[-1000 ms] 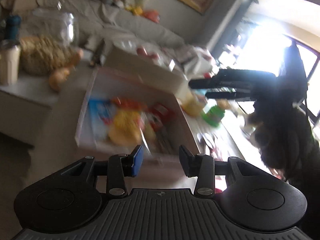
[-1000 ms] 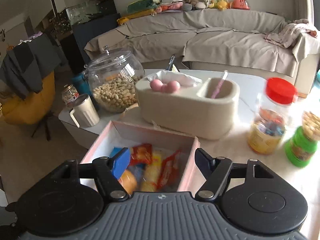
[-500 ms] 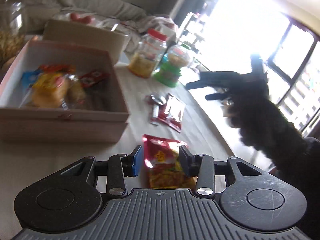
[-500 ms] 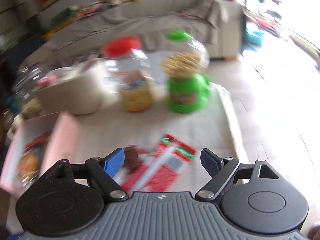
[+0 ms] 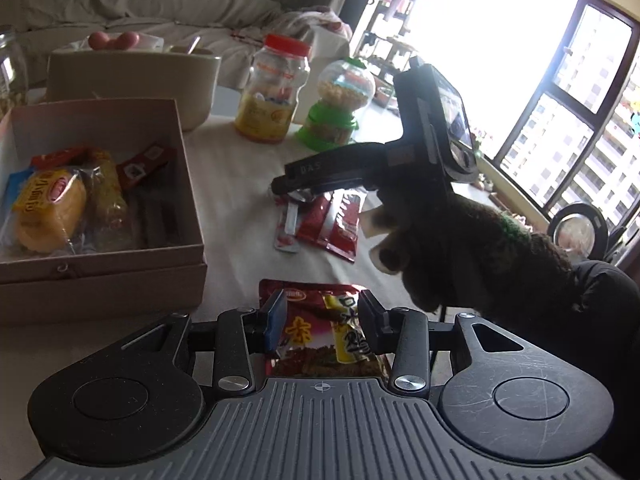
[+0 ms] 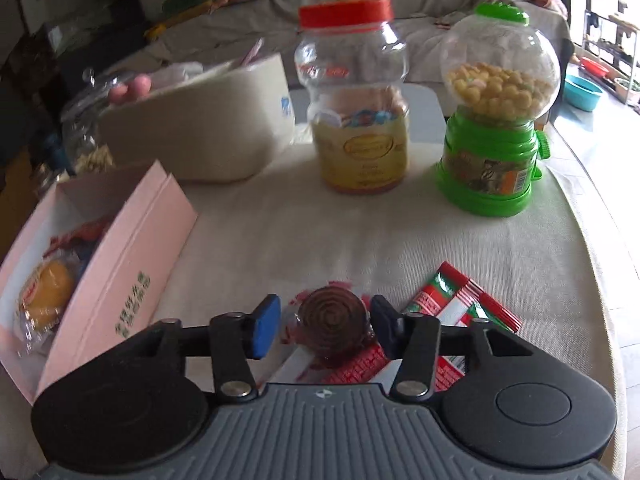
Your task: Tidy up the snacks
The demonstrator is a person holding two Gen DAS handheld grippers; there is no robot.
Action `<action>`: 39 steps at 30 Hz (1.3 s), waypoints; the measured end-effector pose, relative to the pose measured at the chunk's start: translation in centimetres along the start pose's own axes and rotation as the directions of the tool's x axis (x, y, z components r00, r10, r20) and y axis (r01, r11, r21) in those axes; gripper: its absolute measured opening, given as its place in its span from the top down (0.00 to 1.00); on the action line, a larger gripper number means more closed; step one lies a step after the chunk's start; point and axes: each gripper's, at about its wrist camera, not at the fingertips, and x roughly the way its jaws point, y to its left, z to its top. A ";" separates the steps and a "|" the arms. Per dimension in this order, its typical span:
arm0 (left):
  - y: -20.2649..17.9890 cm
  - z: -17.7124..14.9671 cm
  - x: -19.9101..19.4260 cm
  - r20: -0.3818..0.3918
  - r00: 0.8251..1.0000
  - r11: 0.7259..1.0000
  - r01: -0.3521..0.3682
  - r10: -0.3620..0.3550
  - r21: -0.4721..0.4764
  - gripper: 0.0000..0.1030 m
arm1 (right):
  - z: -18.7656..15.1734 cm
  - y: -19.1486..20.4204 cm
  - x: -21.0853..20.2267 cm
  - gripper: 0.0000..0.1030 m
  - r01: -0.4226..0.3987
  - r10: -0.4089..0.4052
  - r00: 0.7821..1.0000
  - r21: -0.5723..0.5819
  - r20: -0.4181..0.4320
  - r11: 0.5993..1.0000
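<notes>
A pink box (image 5: 120,272) holds several snack packs, among them a yellow cake pack (image 5: 48,208); it also shows in the right wrist view (image 6: 132,256). My left gripper (image 5: 322,320) is open, its jaws either side of a red snack packet (image 5: 320,336) lying on the table. My right gripper (image 6: 324,320) is open around a round brown wrapped snack (image 6: 332,320), with red packets (image 6: 452,308) lying beside and under it. In the left wrist view the right gripper (image 5: 280,188) hovers over those red packets (image 5: 332,220).
A red-lidded candy jar (image 6: 356,100) and a green candy dispenser (image 6: 496,112) stand at the back of the cloth-covered table (image 6: 320,224). A beige holder (image 6: 200,120) and a glass nut jar (image 6: 84,132) stand behind the box. The table's right edge is close.
Both grippers swung away from the box to the loose snacks. The left one came down around the red packet; the right one came down around the round brown snack.
</notes>
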 end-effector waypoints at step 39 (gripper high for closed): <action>-7.7 -3.5 6.1 -0.155 0.987 0.953 0.020 0.028 0.303 0.82 | -25.0 1.9 -22.1 0.19 -0.177 0.126 0.977 -0.336 -0.170 0.925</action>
